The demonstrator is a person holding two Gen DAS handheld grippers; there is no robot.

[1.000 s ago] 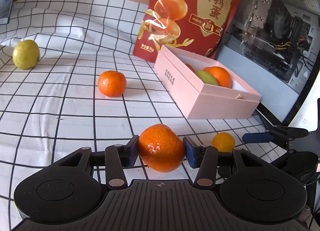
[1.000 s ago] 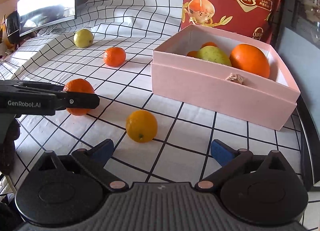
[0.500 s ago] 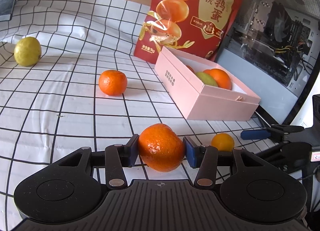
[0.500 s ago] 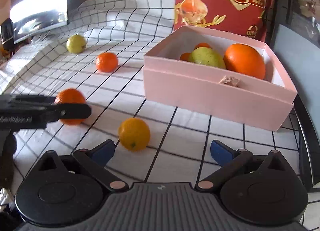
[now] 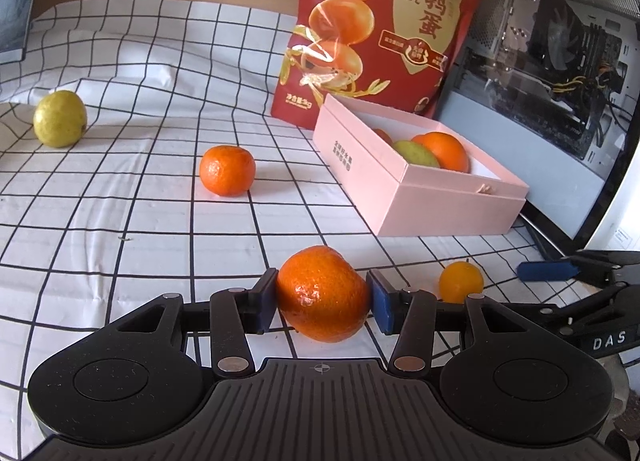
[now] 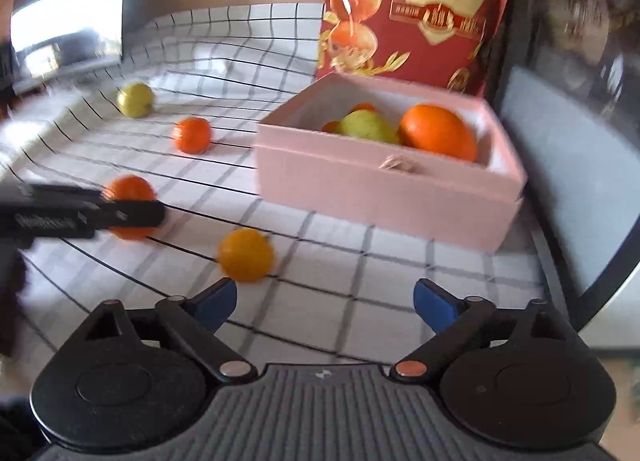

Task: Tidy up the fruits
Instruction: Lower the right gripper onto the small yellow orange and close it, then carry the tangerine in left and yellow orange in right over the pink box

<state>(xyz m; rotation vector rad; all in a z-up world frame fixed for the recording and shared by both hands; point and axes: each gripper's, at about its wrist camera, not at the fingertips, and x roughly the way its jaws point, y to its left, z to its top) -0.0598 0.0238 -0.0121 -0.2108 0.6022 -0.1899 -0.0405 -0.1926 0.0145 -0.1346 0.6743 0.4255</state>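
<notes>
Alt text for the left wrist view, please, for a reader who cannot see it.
The left gripper grips an orange tangerine in its jaws above a black-gridded white cloth. Beyond lie another tangerine, a yellow-green fruit and an open pink box holding fruit.

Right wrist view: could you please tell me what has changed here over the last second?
The right gripper has pulled back and swung, open and empty, so the pink box and small orange sit farther off and blurred. Unchanged: the left gripper stays shut on its tangerine; the loose tangerine, green fruit and box contents have not moved.
</notes>
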